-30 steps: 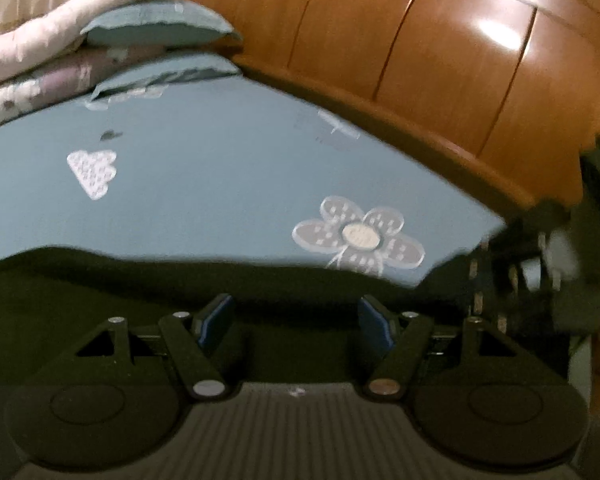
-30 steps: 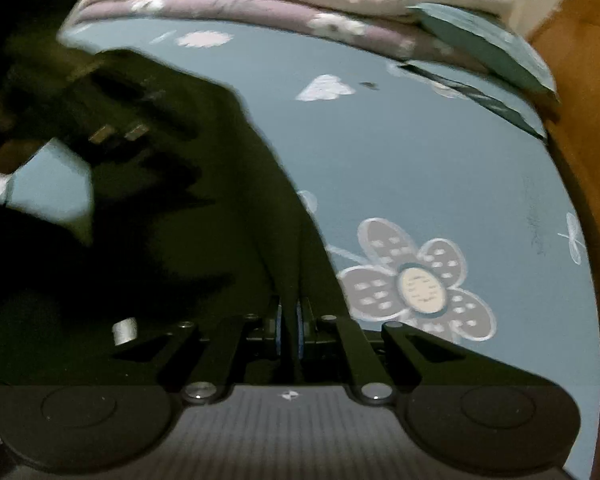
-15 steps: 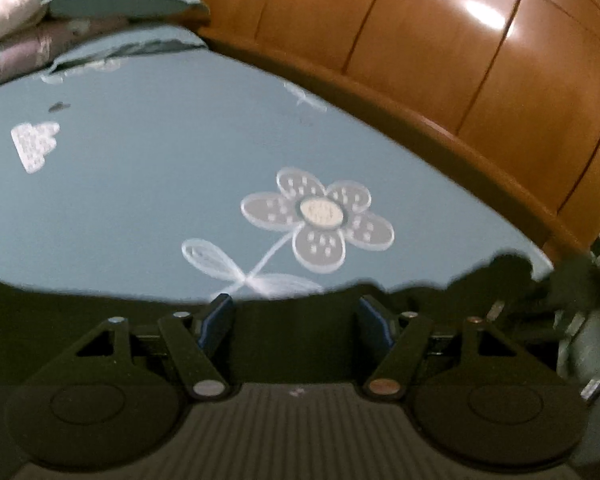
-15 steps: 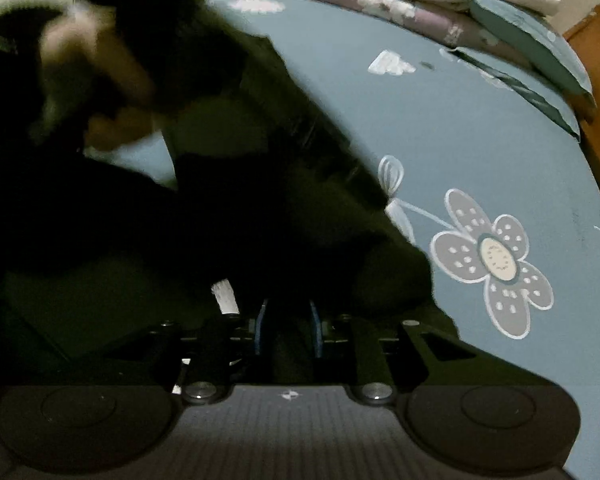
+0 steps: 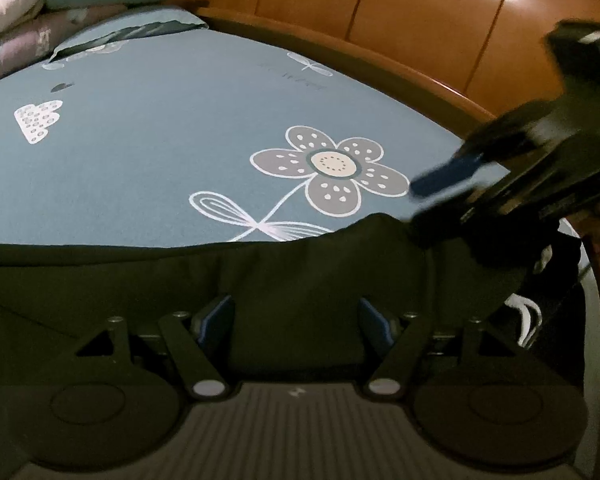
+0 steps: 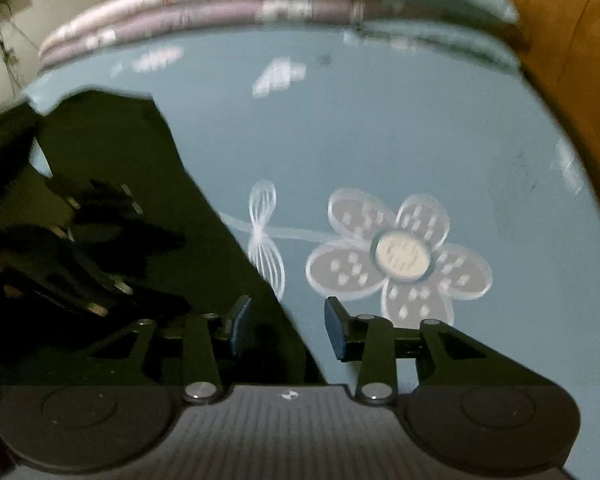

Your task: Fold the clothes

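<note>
A dark garment [image 5: 300, 272] lies spread on the blue flowered bedsheet [image 5: 148, 152], its far edge running across the left wrist view. My left gripper [image 5: 296, 320] hovers low over it, open, pads apart and clear of the cloth. In the right wrist view the garment [image 6: 148, 200] fills the left side with a slanted edge. My right gripper [image 6: 286, 330] is over that edge with its jaws opening. The cloth lies under and between them, and the pads do not press it. A blue pad [image 5: 448, 174] of the right gripper shows blurred at the garment's right end.
A curved wooden headboard [image 5: 400, 20] borders the bed at the back and right. Stacked pillows and a folded quilt [image 5: 80, 8] sit at the bed's far corner. A large flower print [image 6: 400, 256] marks the bare sheet beside the garment.
The right gripper was shut on a fold of the dark garment. Its jaws have since parted and the cloth lies flat. The left gripper sank closer to the garment.
</note>
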Demonstrator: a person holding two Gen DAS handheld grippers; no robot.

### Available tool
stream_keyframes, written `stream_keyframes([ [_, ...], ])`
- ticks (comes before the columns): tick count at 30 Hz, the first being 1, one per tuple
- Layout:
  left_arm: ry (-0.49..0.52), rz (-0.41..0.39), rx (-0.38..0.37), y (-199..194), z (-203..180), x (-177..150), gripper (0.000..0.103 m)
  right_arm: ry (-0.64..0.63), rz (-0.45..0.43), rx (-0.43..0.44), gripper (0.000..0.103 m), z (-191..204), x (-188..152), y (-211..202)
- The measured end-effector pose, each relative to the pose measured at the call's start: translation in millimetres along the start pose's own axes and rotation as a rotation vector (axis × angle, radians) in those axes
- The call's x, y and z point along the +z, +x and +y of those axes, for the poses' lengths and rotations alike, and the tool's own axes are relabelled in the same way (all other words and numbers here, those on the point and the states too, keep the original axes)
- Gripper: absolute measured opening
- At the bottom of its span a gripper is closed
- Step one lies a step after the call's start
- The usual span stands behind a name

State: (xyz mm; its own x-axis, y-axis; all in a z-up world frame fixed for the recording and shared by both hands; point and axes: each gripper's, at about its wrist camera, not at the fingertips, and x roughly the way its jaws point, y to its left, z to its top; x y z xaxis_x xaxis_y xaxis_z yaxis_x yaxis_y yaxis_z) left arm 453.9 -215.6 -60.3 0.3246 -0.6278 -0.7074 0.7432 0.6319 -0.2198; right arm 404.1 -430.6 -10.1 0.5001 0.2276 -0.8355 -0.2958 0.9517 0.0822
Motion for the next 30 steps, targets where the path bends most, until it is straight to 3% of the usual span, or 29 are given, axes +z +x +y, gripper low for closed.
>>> stream_keyframes([
  [5, 0.025, -0.009, 0.004, -2, -1, -4, 0.07, 0.034, 0.029, 0.014, 0.042, 9, -15, 16],
  [13, -0.001, -0.076, -0.069, -20, 3, 2, 0.07, -0.226, 0.003, -0.177, 0.036, 72, -26, 9],
  [17, -0.012, -0.002, -0.04, -6, 6, -2, 0.07, -0.328, -0.008, -0.236, 0.035, 98, -29, 7],
  [19, -0.006, -0.003, -0.041, -6, 6, -4, 0.07, -0.349, 0.001, -0.225, 0.035, 103, -31, 3],
  [25, 0.016, 0.002, -0.013, -4, 3, -7, 0.07, -0.253, -0.018, -0.183, 0.037, 75, -16, -16],
  [28, 0.017, -0.001, -0.01, -3, 2, -8, 0.07, -0.157, -0.032, -0.147, 0.049, 46, -5, -21],
  [30, 0.016, 0.0, -0.007, -4, 3, -8, 0.07, -0.093, -0.02, -0.098, 0.049, 26, -1, -15],
])
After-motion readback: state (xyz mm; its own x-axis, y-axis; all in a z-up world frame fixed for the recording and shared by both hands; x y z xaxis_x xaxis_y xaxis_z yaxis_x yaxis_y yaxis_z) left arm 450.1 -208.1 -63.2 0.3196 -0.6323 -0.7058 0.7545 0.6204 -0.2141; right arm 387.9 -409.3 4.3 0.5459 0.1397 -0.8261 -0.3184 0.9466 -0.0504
